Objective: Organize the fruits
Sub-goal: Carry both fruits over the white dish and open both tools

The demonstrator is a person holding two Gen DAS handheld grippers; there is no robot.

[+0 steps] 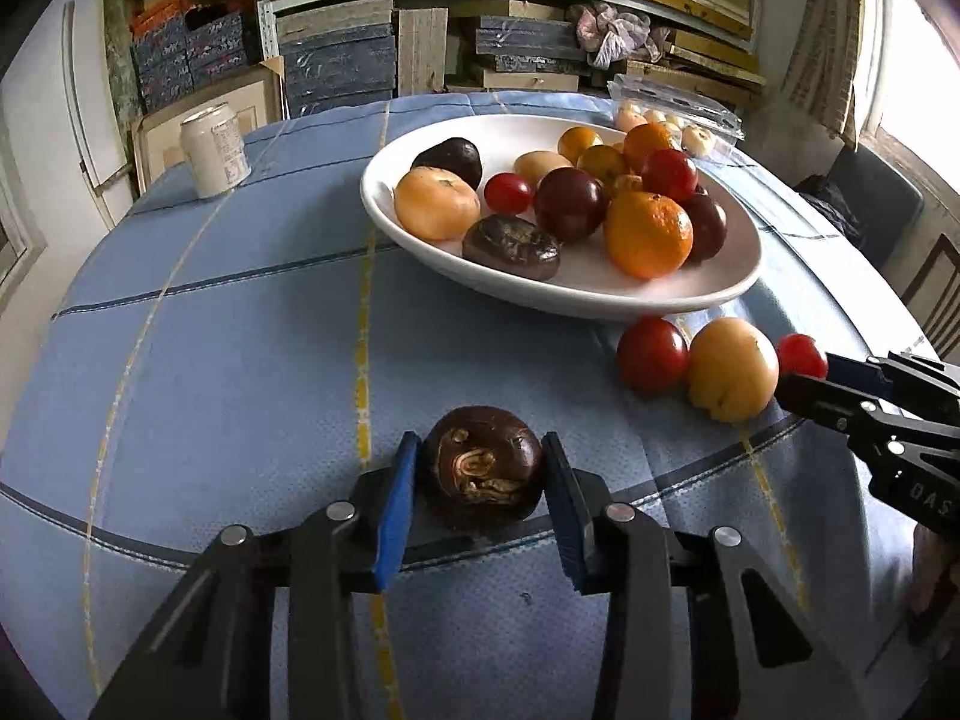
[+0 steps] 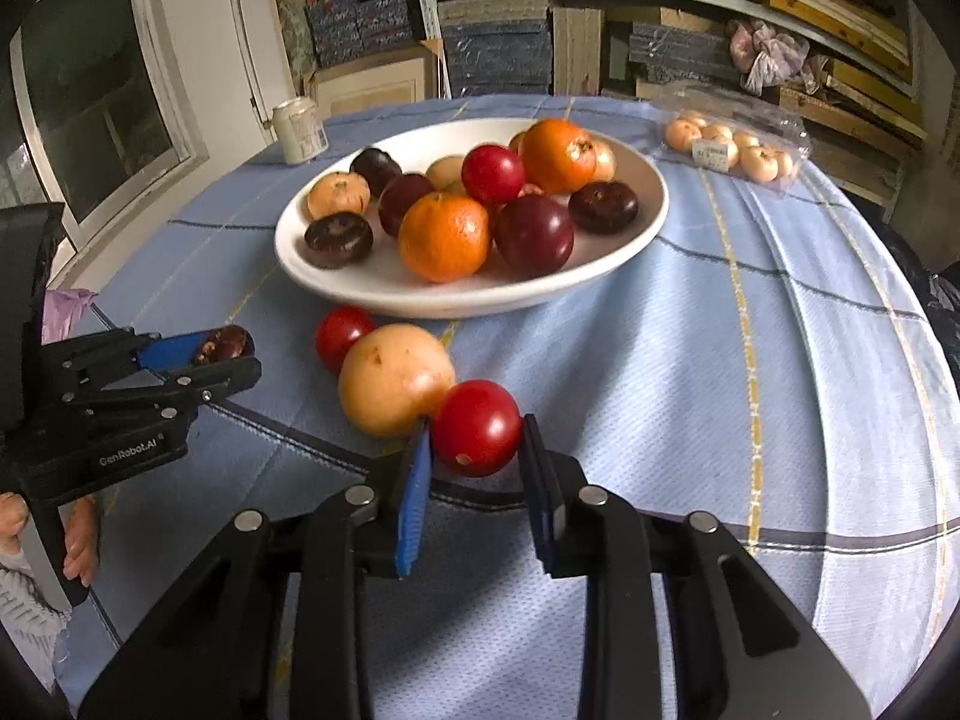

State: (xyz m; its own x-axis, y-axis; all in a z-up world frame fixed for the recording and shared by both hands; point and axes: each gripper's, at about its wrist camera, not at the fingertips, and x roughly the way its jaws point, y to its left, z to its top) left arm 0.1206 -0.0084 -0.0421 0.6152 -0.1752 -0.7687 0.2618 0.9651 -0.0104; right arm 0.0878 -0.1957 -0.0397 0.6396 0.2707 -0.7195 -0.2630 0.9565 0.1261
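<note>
Left tongs (image 1: 480, 468), bottom centre of the left view, pinch a dark brown fruit (image 1: 483, 468) resting on the counter (image 1: 240, 360). Right tongs (image 2: 477, 438), bottom centre of the right view, pinch a red fruit (image 2: 476, 427) touching a yellow fruit (image 2: 393, 381). A white bowl (image 2: 420, 294) of fruit sits above centre.

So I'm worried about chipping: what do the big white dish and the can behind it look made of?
The white dish looks like glazed ceramic: smooth, glossy, thick rolled rim, though melamine can't be excluded. The can looks like thin metal, pale printed wall with a necked silvery top rim.
</note>
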